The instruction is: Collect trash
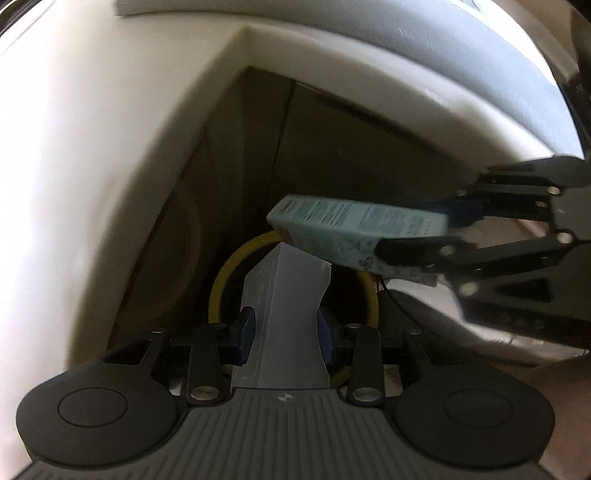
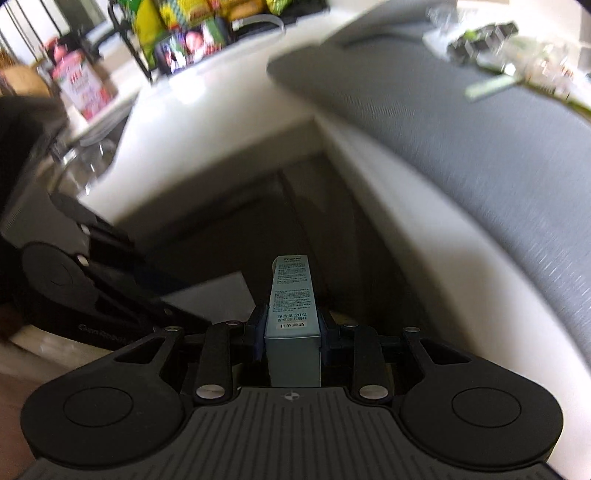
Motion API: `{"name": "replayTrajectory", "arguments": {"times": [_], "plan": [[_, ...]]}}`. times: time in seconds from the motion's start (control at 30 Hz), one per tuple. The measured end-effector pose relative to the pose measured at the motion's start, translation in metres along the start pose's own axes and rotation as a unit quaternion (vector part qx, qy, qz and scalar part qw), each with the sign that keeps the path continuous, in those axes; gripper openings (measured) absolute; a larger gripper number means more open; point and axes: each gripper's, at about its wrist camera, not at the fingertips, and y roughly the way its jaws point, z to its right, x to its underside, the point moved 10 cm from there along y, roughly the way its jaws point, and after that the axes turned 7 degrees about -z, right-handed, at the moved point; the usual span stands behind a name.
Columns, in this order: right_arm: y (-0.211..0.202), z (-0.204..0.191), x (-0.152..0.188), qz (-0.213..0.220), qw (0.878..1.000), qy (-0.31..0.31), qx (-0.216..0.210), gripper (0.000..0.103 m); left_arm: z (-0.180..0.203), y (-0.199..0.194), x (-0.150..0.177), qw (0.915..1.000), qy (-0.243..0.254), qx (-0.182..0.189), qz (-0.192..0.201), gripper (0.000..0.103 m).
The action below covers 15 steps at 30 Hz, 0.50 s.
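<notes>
Cartons, two, one per gripper. My left gripper (image 1: pixel 284 328) has its jaws closed on a grey box (image 1: pixel 284 295), pointing down over a yellow-rimmed bin (image 1: pixel 221 291) in the dark gap beside the white bench (image 1: pixel 74 184). My right gripper (image 2: pixel 293 332) has its jaws clamped on a pale blue carton (image 2: pixel 293 299), just above the grey box.

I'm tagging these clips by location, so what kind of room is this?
Probably a home kitchen or pantry corner. A wire rack of bright snack packets stands on a white counter, a grey mat covers part of it, and a yellow-rimmed trash bin sits on the floor below.
</notes>
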Motion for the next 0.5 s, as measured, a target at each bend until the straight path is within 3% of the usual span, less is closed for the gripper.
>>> {"name": "replayTrajectory", "arguments": {"times": [0.5], "plan": [[0.092,0.019,0.066,-0.125,0.991,0.025,0.041,0.03,-0.004,0.091,0.018,0.9978,0.005,0.011,-0.065,0.04]]}}
